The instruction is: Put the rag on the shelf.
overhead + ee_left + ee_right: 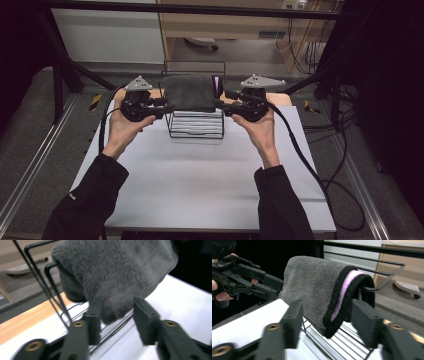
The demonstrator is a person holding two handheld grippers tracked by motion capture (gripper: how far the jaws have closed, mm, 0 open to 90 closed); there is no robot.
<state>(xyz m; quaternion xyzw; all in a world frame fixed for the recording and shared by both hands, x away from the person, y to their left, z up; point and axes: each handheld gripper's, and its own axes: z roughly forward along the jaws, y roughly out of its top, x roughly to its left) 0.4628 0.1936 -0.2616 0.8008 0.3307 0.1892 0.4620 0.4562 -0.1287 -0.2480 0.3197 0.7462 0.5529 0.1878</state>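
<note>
A grey towel (pixel 189 92) with a black and pink edge hangs over the top bar of a black wire rack (pixel 197 125) at the back of the table. My left gripper (pixel 162 104) is at the towel's left end, its jaws open on either side of the hanging towel (pixel 112 277). At the towel's right end is my right gripper (pixel 220 103), open too, with the banded edge (pixel 342 300) of the towel (pixel 312 287) between its fingers (pixel 293 320). Farther off in the right gripper view, the left gripper (pixel 272 286) shows beside the towel.
The rack (pixel 352 340) stands on a white mat (pixel 200 180) over a wooden table (pixel 282 98). A black frame bar (pixel 190 9) crosses above. Cables (pixel 305 160) trail along the right side. The near half of the mat is bare.
</note>
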